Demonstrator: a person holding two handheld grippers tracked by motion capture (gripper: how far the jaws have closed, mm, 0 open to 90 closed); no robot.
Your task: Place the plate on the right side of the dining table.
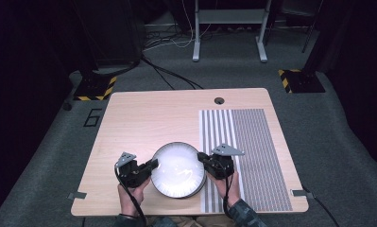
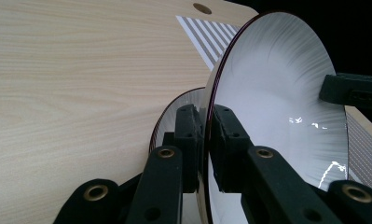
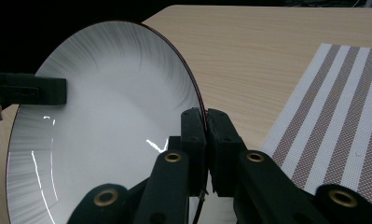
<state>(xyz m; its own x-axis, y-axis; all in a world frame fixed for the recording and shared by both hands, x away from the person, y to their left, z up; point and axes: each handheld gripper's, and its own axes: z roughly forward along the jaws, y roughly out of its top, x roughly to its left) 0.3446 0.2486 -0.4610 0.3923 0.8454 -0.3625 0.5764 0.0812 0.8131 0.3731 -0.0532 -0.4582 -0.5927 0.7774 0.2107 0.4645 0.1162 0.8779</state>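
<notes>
High view: left claw [image 1: 153,164] and right claw [image 1: 201,157] clamp the plate's [image 1: 176,175] opposite rims.

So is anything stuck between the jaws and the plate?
No. The left gripper and right gripper are each shut right on the rim of the top plate, on opposite sides. A second plate lies beneath it.

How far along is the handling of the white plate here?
Done: the left gripper and right gripper are both clamped on opposite rims of the round white plate with a dark edge. In hand: a second plate shows beneath it. Left: setting it down, perhaps on the striped placemat.
</notes>
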